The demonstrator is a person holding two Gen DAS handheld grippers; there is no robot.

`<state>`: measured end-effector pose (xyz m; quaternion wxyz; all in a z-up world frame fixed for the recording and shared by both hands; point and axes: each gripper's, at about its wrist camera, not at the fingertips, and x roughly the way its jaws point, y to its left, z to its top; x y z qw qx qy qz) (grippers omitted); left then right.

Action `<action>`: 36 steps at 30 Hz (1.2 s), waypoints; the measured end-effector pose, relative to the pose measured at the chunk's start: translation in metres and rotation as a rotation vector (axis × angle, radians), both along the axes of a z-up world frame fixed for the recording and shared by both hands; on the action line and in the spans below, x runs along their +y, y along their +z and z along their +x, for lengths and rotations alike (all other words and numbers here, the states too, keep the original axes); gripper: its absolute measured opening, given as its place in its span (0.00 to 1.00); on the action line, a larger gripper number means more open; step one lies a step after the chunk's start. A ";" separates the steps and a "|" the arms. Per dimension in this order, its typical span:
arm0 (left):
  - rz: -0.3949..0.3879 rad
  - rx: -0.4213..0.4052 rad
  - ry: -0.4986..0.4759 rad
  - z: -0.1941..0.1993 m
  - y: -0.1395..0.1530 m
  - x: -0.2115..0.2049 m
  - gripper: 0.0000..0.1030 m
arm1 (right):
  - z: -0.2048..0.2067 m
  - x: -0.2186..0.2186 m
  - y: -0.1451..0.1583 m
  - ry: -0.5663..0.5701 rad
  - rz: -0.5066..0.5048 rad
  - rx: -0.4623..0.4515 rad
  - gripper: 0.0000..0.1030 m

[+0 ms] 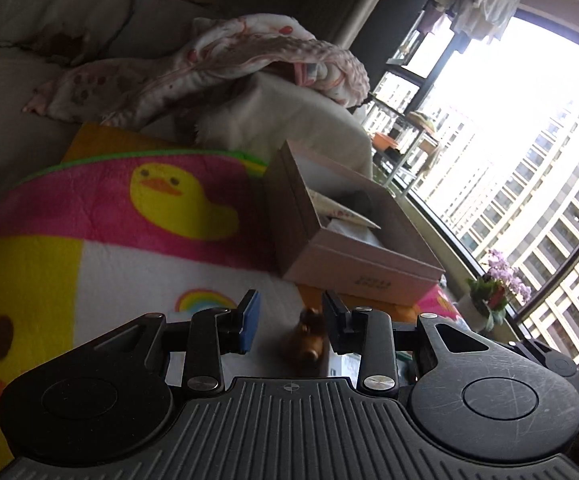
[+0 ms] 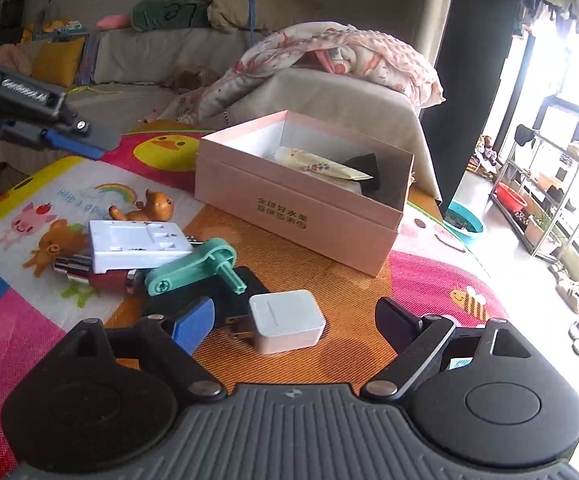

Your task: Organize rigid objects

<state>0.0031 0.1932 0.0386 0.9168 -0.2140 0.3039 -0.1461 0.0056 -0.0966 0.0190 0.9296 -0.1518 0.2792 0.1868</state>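
Note:
Over the cartoon play mat point(image 2: 29, 216), my left gripper point(image 1: 291, 316) is open at a narrow gap. A blurred brown animal figurine point(image 1: 309, 340) shows below, between its fingers, with a gap to the blue pad. The right wrist view shows that figurine point(image 2: 145, 208) lying on the mat, with the left gripper point(image 2: 89, 142) hovering above and apart from it. My right gripper point(image 2: 293, 320) stands wide open around a white charger cube point(image 2: 287, 322), pads not touching it. Beside it lie a white plug block point(image 2: 137, 246), a teal crank point(image 2: 193, 268) and a red cylinder point(image 2: 97, 278). The open pink box point(image 2: 297, 208) holds a tube and a black item.
A sofa with a patterned blanket point(image 2: 329, 56) stands behind the mat. To the right are a bright window, a metal shelf rack point(image 2: 541, 200), a teal basin point(image 2: 463, 220) and shoes on the floor. A potted purple flower point(image 1: 497, 284) sits by the window.

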 end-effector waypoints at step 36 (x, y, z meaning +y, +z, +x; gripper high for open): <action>0.203 0.085 -0.366 -0.040 -0.023 -0.110 0.39 | -0.010 -0.011 -0.016 -0.039 0.058 0.099 0.86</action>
